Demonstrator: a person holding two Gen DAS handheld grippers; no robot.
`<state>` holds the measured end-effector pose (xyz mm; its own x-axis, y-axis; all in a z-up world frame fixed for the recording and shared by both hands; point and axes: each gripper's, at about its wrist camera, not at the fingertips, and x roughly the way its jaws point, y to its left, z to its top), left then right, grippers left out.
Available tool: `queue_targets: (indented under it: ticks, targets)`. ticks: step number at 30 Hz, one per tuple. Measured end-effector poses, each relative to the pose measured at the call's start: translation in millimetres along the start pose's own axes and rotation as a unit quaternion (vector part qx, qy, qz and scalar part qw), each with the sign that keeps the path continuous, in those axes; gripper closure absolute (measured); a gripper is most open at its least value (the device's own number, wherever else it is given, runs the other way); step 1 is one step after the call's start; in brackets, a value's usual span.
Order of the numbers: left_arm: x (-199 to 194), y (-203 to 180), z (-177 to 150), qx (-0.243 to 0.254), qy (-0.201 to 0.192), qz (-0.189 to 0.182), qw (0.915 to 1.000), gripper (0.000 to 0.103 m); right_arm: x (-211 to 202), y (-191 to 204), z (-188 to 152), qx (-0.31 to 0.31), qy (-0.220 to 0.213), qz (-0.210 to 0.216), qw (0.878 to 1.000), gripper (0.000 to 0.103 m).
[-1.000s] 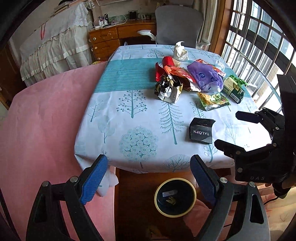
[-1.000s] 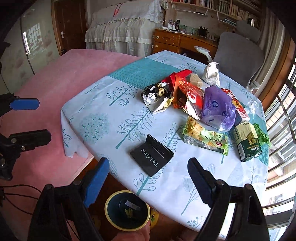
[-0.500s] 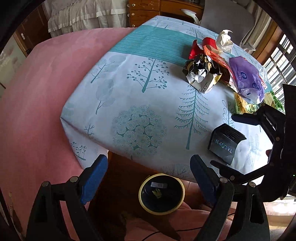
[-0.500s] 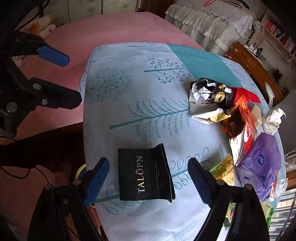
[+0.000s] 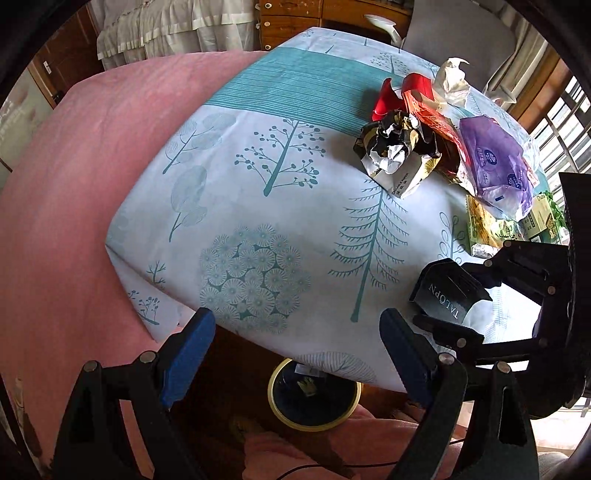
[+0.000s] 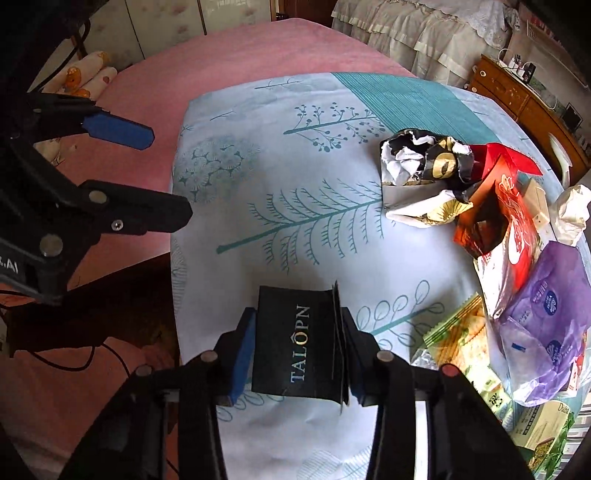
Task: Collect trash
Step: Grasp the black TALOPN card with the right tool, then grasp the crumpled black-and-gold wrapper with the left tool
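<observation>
**Right jaws closing on the black box, left jaws wide over the bin**

My right gripper (image 6: 299, 350) points steeply down at the near edge of the table (image 6: 258, 177). Its jaws are closing, with the black TALOPN box (image 6: 299, 347) between them; both blue pads sit against the box's sides. The box is still on the tree-print tablecloth (image 5: 258, 192), close to the near edge. In my left view the same box (image 5: 448, 293) shows tilted between the right gripper's black fingers.

My left gripper (image 5: 297, 354) has its jaws wide apart with nothing between the pads. It hangs off the table's near-left corner. Below it, on the floor under the near edge, stands the yellow-rimmed bin (image 5: 314, 400) with a few scraps inside. In my right view the left gripper (image 6: 159, 173) sits beside the table's left edge, over the pink bedspread (image 6: 258, 48).

Further in, toward the right side of the table, lies the rest of the trash:
- green-yellow snack wrapper (image 6: 458, 339), just beyond the box
- green carton (image 6: 546, 432) at the right edge
- purple tissue pack (image 6: 546, 317)
- red-orange wrapper (image 6: 502, 214)
- crumpled black-gold-white wrapper (image 6: 421, 173), nearest the centre
- white crumpled tissue (image 6: 572, 214), farthest

Past the far edge are a wooden dresser (image 6: 517, 92) and a grey chair (image 5: 458, 33).
</observation>
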<state>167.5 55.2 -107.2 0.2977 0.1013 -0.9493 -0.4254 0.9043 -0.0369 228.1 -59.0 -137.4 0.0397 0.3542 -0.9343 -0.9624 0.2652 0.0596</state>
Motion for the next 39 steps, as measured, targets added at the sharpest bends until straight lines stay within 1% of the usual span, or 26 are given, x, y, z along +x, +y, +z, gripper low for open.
queue_targets:
  ticks: [3, 7, 9, 12, 16, 18, 20, 22, 23, 24, 26, 29, 31, 32, 33, 34, 36, 39]
  targets:
    - [2, -9, 16, 0.007, -0.002, -0.007, 0.9999, 0.014, -6, -14, -2, 0.037, -0.012, 0.002, 0.999, 0.063]
    - [6, -23, 45, 0.015, -0.009, -0.028, 0.9995, 0.014, -29, -40, -2, 0.115, -0.052, 0.005, 0.992, 0.063]
    - [9, -32, 63, 0.024, -0.011, -0.035, 0.999, 0.014, -42, -58, -2, 0.161, -0.071, 0.007, 0.984, 0.063]
    - [19, -45, 91, 0.044, -0.007, -0.041, 0.9981, 0.014, -59, -87, -4, 0.229, -0.099, 0.014, 0.968, 0.063]
    - [32, -60, 121, 0.065, 0.008, -0.058, 0.9962, 0.014, -71, -116, -11, 0.293, -0.116, 0.022, 0.949, 0.063]
    - [38, -66, 133, 0.065, 0.013, -0.069, 0.9954, 0.014, -73, -123, -15, 0.307, -0.118, 0.019, 0.944, 0.063]
    - [45, -72, 141, 0.067, 0.021, -0.07, 0.9951, 0.013, -72, -128, -18, 0.317, -0.117, 0.018, 0.941, 0.063]
    - [56, -78, 146, 0.071, 0.029, -0.062, 0.9951, 0.013, -73, -134, -25, 0.329, -0.117, 0.023, 0.937, 0.063]
    - [62, -80, 147, 0.071, 0.035, -0.051, 0.9956, 0.013, -73, -135, -31, 0.335, -0.116, 0.026, 0.935, 0.063]
    - [68, -80, 149, 0.066, 0.041, -0.051, 0.9956, 0.013, -71, -136, -32, 0.339, -0.114, 0.029, 0.933, 0.063]
    - [77, -79, 151, 0.052, 0.055, -0.077, 0.9942, 0.013, -69, -138, -32, 0.34, -0.113, 0.031, 0.933, 0.063]
    - [84, -79, 153, 0.04, 0.059, -0.089, 0.9935, 0.013, -69, -138, -36, 0.34, -0.111, 0.031, 0.934, 0.063]
    - [91, -83, 153, 0.041, 0.065, -0.083, 0.9936, 0.034, -69, -138, -37, 0.344, -0.11, 0.031, 0.932, 0.063]
    - [94, -83, 152, 0.043, 0.069, -0.085, 0.9931, 0.038, -69, -139, -37, 0.346, -0.11, 0.033, 0.931, 0.063]
    - [96, -83, 153, 0.04, 0.068, -0.095, 0.9923, 0.048, -70, -138, -37, 0.348, -0.111, 0.032, 0.93, 0.063]
    - [96, -82, 152, 0.037, 0.066, -0.1, 0.9921, 0.048, -72, -137, -39, 0.348, -0.112, 0.031, 0.93, 0.063]
    - [91, -80, 151, 0.035, 0.053, -0.098, 0.9931, 0.053, -75, -135, -38, 0.347, -0.116, 0.027, 0.93, 0.063]
    - [77, -75, 147, 0.034, 0.037, -0.096, 0.9942, 0.055, -79, -131, -36, 0.347, -0.12, 0.022, 0.93, 0.063]
